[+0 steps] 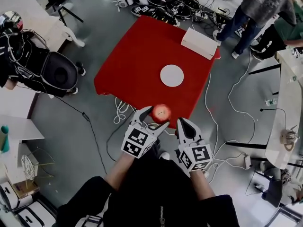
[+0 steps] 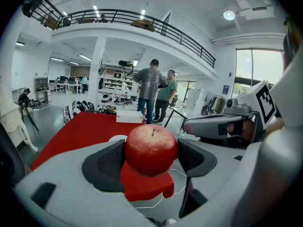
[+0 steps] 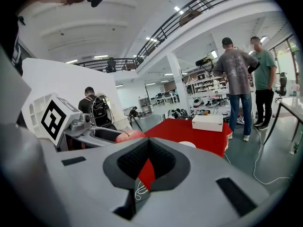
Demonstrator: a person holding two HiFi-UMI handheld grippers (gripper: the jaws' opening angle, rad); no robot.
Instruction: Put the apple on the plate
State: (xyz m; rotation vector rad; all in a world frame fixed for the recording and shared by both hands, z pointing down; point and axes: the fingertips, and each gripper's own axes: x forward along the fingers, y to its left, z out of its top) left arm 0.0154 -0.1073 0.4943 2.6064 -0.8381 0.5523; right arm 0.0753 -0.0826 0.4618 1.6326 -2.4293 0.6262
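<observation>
The head view looks steeply down from above the person. It takes in the whole red bench [image 1: 142, 56] at frame centre and both grippers at lower centre.

The left gripper view sits close behind the jaws of the left gripper [image 1: 155, 117] and faces level across the bench. The right gripper view sits likewise on the right gripper [image 1: 182, 122], facing the same way.

All three views share the bench, the plate [image 1: 171, 75], the apple [image 1: 161, 112], the white box [image 1: 199, 42] and two people [image 1: 265, 6].
</observation>
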